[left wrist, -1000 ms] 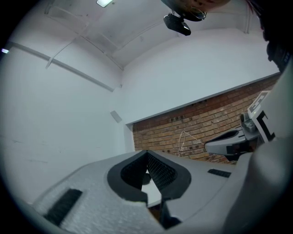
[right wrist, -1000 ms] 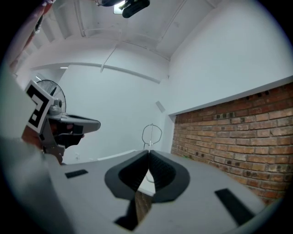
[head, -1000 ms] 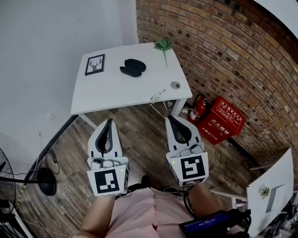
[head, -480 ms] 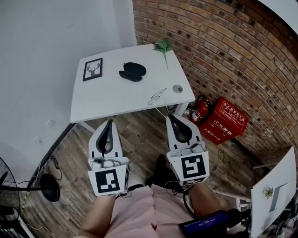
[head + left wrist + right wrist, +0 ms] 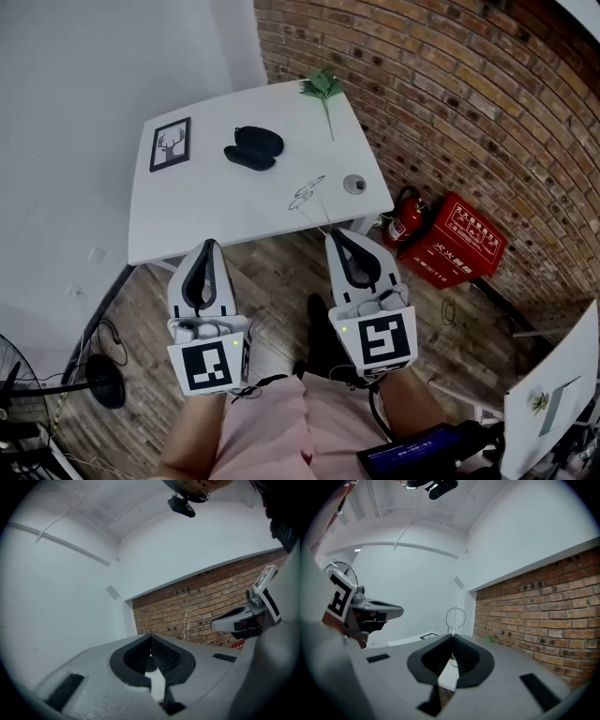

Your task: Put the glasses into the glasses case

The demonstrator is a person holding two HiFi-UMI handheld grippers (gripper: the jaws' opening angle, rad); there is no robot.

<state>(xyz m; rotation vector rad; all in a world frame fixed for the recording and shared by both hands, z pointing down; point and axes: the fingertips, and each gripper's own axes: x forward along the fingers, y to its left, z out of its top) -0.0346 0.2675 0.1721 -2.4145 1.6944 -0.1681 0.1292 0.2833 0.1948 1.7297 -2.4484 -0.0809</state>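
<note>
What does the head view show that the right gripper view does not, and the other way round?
Only the head view: the red box and the extinguisher. Only the right gripper view: the ceiling. Both: the glasses pinched in the shut right gripper, the left gripper, the frame on the table, the brick wall.

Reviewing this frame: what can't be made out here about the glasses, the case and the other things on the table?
- Glasses case: head view, too small to tell whether it is open or closed.
- Glasses: right gripper view, the closed jaws of the right gripper hide which part is pinched.
- Small round object near the table's edge: head view, too small to identify.
</note>
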